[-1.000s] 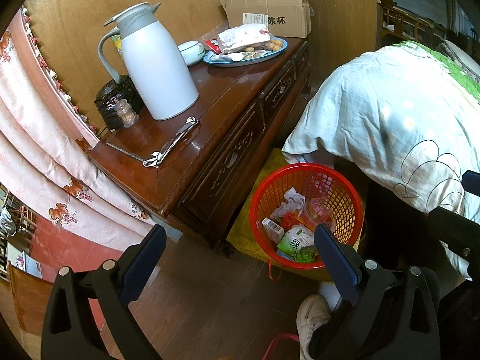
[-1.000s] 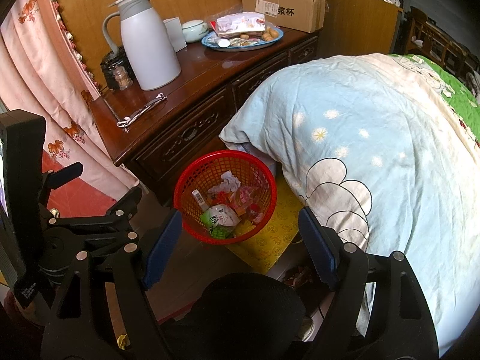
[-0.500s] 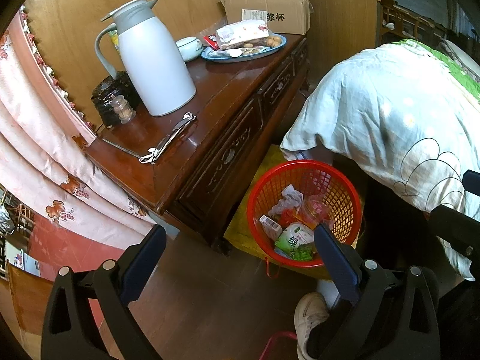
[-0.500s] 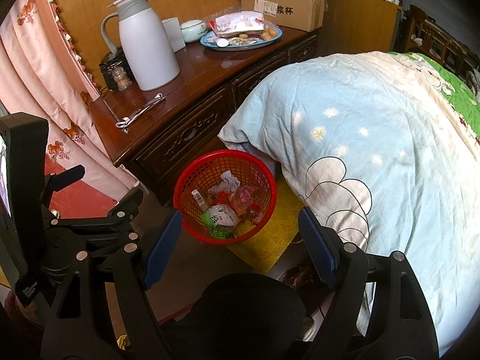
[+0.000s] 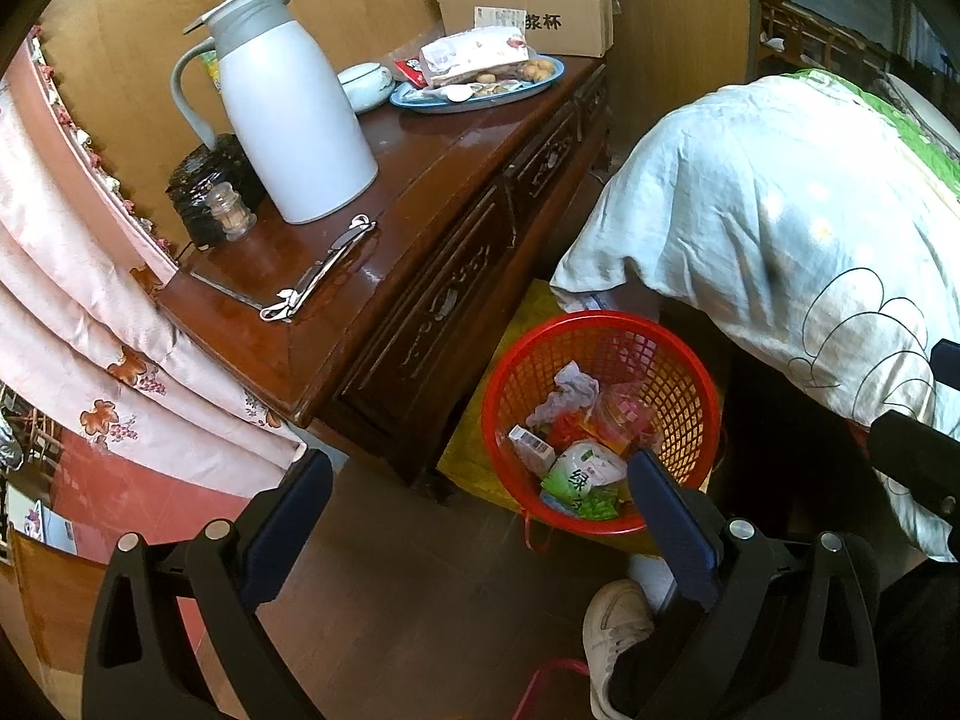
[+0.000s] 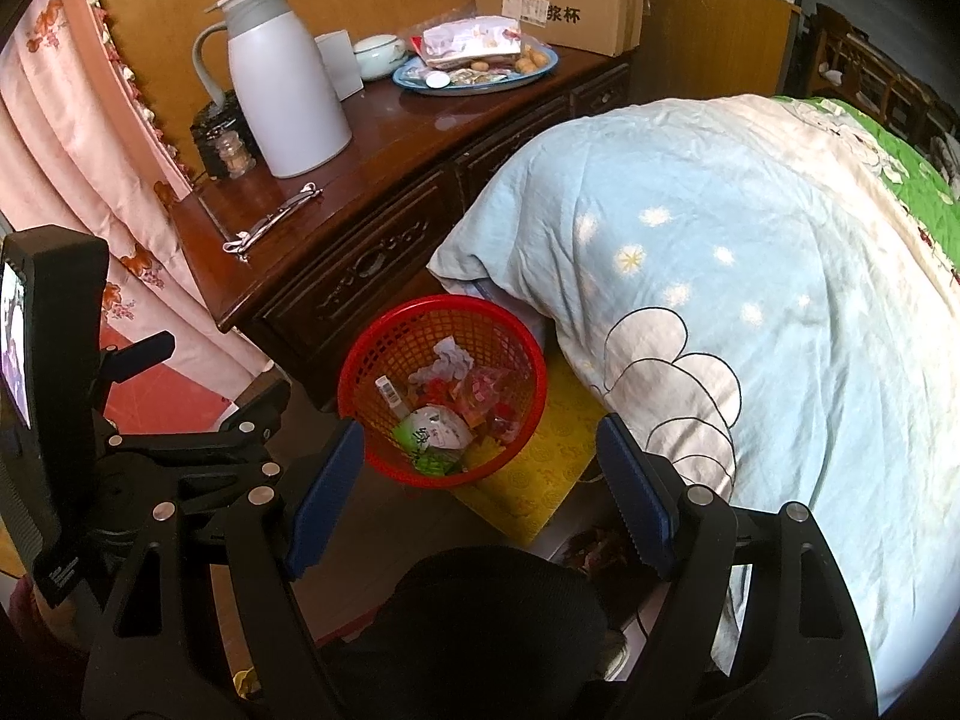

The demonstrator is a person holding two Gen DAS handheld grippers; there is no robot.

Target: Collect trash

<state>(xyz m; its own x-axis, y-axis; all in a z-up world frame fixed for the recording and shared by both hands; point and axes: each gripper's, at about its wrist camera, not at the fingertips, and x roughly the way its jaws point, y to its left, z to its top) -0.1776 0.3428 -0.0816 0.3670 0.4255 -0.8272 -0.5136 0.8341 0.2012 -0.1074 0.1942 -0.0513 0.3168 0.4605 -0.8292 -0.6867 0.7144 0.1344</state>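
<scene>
A red mesh trash basket (image 5: 672, 360) stands on the floor between the wooden dresser and the bed; it also shows in the right wrist view (image 6: 384, 336). It holds wrappers, crumpled paper and a green and white packet (image 5: 585, 477). My left gripper (image 5: 480, 480) is open and empty, above the floor just left of the basket. My right gripper (image 6: 480, 456) is open and empty, above the basket's near rim. A blue tray (image 5: 516, 93) with snack packets and wrappers sits at the far end of the dresser top.
The dresser (image 5: 432, 192) carries a white thermos jug (image 5: 288, 120), a small jar (image 5: 228, 216), a metal handle (image 5: 318, 270), a bowl and a cardboard box (image 5: 528, 6). A pink curtain (image 5: 72, 312) hangs left. A quilted bed (image 6: 750, 276) fills the right. My shoe (image 5: 618, 618) is below.
Both views have edged slightly closer to the dresser and basket. Both grippers stay open and empty.
</scene>
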